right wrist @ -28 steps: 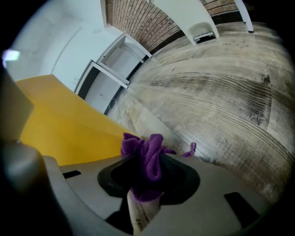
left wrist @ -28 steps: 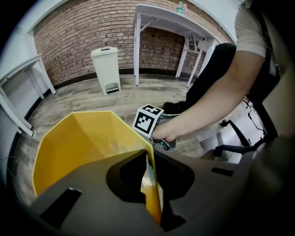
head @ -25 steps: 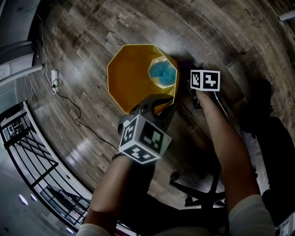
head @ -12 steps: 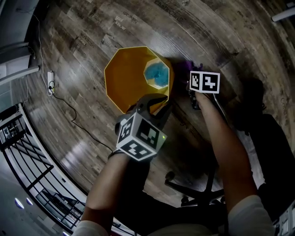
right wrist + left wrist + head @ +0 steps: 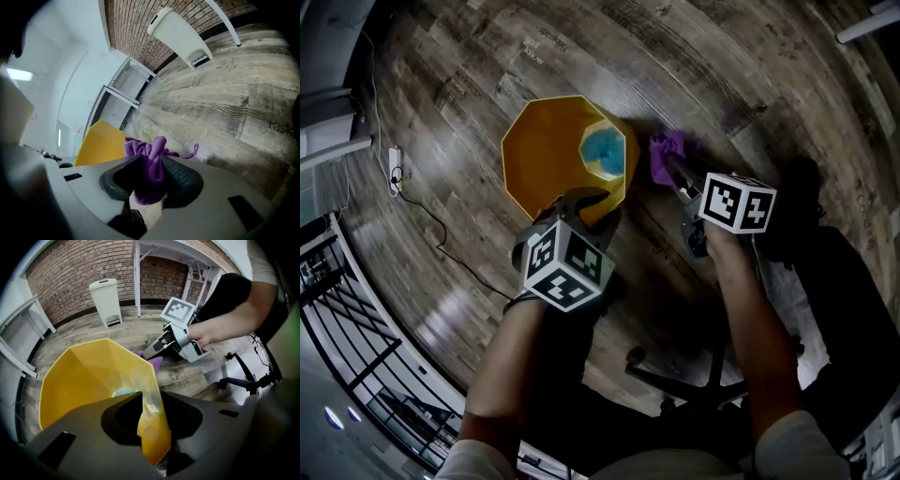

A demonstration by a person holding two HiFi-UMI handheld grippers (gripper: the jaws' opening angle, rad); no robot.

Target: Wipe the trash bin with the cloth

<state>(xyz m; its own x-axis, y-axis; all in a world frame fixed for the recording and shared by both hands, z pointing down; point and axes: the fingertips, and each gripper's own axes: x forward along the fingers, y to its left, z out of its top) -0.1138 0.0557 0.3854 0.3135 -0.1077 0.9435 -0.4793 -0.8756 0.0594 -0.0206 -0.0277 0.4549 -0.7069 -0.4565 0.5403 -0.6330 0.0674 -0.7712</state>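
At upper centre, the trash bin (image 5: 546,155) stands upright. Jaws of the left gripper (image 5: 584,201) have just been opening, rim loose between them; the right gripper (image 5: 677,174) clamps the cloth (image 5: 667,150) at the bin's right. Risk: the unheld bin may slide under wiping pressure.

Dim fisheye frames, dark vignetted corners (floor sheen lower left)

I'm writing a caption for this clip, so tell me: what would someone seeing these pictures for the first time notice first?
The bright yellow trash bin on the dark wooden floor stands out first, mid-frame in the head view. Next comes the purple cloth clamped in the right tool, just off the bin's right side. The left tool straddles the bin's near wall, its jaws having just been opening.
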